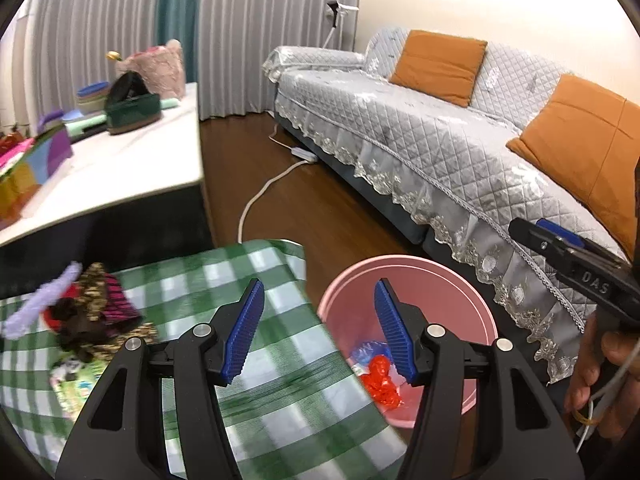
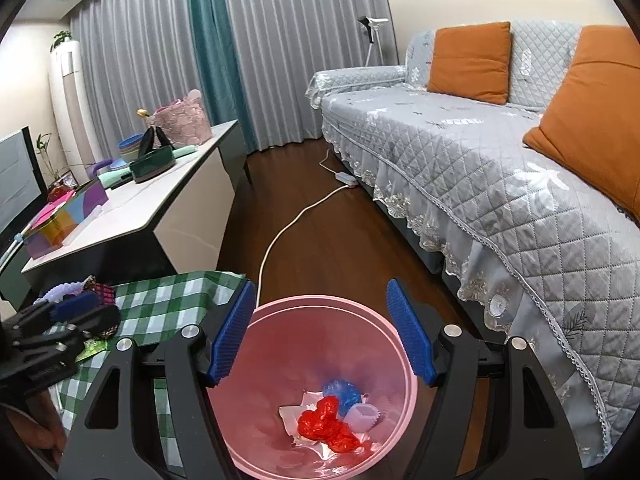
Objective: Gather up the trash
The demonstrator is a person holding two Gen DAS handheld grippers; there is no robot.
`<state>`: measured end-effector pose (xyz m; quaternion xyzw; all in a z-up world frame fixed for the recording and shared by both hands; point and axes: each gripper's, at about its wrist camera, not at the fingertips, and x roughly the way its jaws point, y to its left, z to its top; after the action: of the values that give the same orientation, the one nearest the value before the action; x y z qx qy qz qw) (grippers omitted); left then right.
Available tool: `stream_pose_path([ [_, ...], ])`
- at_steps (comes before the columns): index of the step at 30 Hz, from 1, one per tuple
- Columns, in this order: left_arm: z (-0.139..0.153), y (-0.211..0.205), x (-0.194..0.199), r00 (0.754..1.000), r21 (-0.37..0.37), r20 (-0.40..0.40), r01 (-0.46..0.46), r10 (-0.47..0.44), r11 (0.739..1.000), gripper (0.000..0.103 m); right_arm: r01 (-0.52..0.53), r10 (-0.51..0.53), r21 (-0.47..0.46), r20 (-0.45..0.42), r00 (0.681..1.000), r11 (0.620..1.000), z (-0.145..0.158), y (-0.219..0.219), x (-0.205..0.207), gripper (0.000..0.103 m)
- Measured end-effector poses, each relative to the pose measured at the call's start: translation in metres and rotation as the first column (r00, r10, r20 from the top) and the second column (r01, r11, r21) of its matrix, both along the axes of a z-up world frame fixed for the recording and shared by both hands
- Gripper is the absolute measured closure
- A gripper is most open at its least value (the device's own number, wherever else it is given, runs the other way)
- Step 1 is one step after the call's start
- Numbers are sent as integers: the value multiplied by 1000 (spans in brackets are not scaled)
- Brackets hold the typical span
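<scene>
In the left wrist view, the left gripper is seen with its jaws parted and nothing between them, over the edge of a green checked cloth. A heap of trash lies on the cloth to the left: a lilac fuzzy strip, dark patterned wrappers, something red. The pink bin stands on the floor just beside the cloth.

In the right wrist view, the right gripper is held over the bin, jaws released and empty. A red crumpled wrapper, a blue one and a white paper cup lie at the bottom.

The remaining trash is judged light, soft and crushable, perhaps slippery where foil; it is best pinched at a raised crumpled fold, not a flat edge.
</scene>
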<state>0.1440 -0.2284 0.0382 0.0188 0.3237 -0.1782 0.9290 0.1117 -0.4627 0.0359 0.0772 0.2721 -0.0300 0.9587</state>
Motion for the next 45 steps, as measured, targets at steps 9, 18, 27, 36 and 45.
stream_pose_path([
  [9, 24, 64, -27, 995, 0, 49, -84, 84, 996, 46, -72, 73, -30, 34, 997, 997, 12, 46, -4, 34],
  [18, 24, 136, -53, 975, -4, 81, -207, 206, 978, 46, -167, 171, -55, 72, 983, 984, 19, 98, -8, 34],
  [27, -3, 204, -69, 942, 7, 68, -331, 329, 944, 46, -295, 296, -22, 55, 954, 955, 9, 158, 3, 34],
  [36, -22, 267, -77, 891, -3, 38, -453, 452, 892, 47, -451, 451, -16, 23, 892, 893, -9, 228, 18, 40],
  [45, -30, 330, -70, 807, 2, 36, -589, 589, 808, 47, -552, 552, 28, -27, 833, 834, -34, 276, 36, 54],
])
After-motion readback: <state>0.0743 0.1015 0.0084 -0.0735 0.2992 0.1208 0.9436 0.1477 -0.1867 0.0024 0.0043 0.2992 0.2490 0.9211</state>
